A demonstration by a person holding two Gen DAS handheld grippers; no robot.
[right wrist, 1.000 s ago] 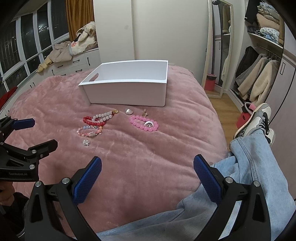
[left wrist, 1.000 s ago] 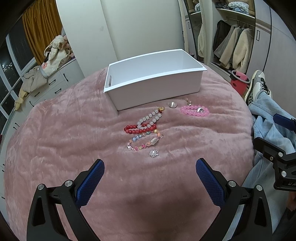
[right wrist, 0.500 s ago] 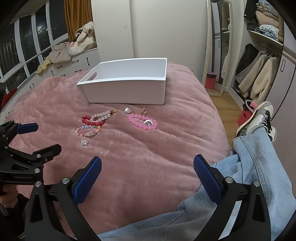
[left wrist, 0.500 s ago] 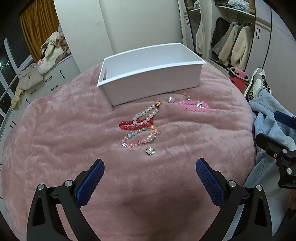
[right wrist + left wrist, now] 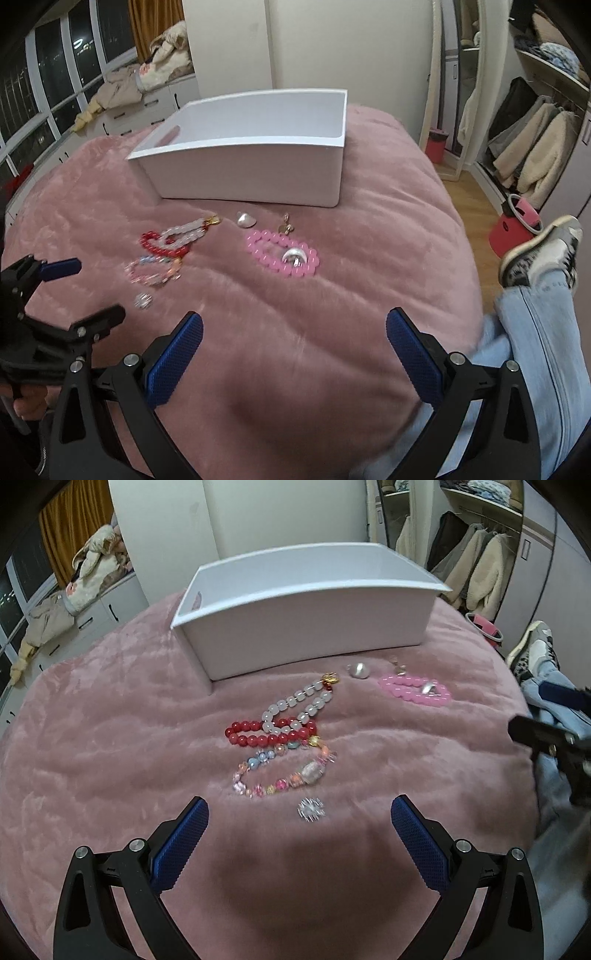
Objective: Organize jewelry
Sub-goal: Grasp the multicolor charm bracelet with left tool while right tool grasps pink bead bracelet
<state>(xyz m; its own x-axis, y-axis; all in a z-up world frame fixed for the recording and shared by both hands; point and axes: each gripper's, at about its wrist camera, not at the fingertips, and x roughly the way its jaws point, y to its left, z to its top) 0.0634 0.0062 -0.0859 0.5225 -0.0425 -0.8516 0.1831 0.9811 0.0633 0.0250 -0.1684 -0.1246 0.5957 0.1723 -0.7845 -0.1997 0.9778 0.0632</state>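
My left gripper [image 5: 297,814] and right gripper [image 5: 293,332]: fingers spread, empty; brooch [image 5: 311,807] between left fingers, bracelets [image 5: 282,771] and box [image 5: 306,616] beyond.

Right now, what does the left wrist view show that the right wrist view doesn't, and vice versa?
Left wrist only: the open left gripper from behind, aimed at the silver brooch, with the right gripper's frame at the frame's right edge.

Right wrist only: the open right gripper from behind, the wooden floor, and the person's jeans leg.

Both: the white box, red bracelet, pink bracelet, all resting on the pink blanket.
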